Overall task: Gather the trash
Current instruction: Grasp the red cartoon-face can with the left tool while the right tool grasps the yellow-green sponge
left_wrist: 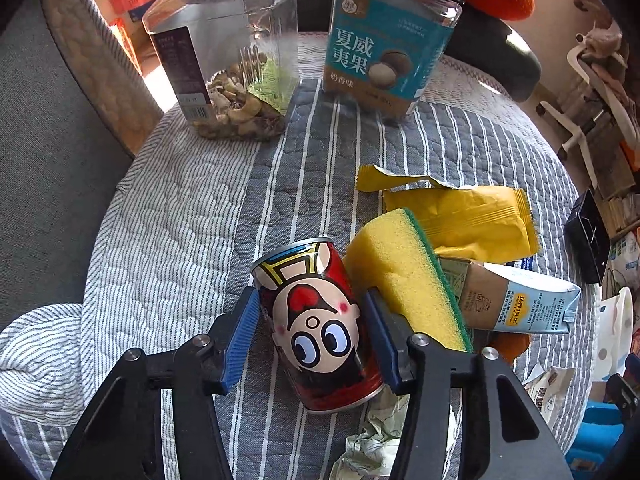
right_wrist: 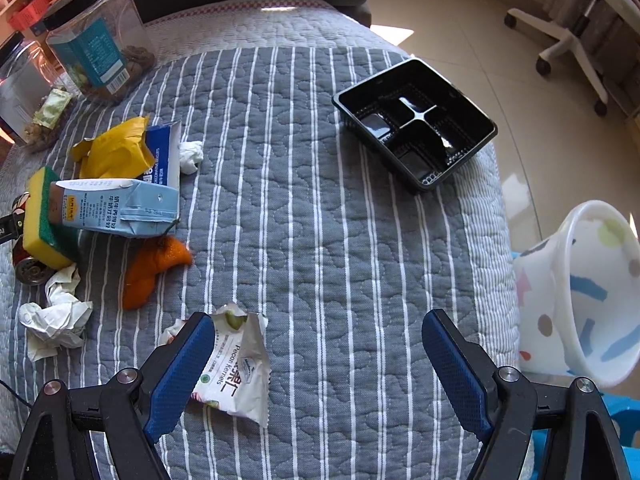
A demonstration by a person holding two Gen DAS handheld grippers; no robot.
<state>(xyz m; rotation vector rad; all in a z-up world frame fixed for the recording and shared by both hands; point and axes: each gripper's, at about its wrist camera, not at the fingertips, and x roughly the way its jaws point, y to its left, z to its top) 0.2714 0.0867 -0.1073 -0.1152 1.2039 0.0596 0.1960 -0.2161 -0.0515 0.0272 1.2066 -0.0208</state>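
The red can (left_wrist: pixel 320 328) lies on its side between the pads of the left gripper (left_wrist: pixel 316 340), its long axis running along the fingers; it is gripped across its width. The right gripper (right_wrist: pixel 316 368) is held open above the pecan wrapper (right_wrist: pixel 236 372), which lies by its left finger.

- The red can (left_wrist: pixel 320 328) hides part of the crumpled paper (left_wrist: pixel 376 440) under it, and the bottom edge cuts off the rest.
- The yellow sponge (left_wrist: pixel 404 292) covers one end of the milk carton (left_wrist: pixel 516 304).
- In the right wrist view, the can (right_wrist: pixel 24 268) is mostly hidden behind the sponge (right_wrist: pixel 44 216).
- The white bin (right_wrist: pixel 592 292) is cut off at the right edge.
- The clear jar (right_wrist: pixel 20 92) runs off the left edge.
- The small print on the cartons is too tiny to read.
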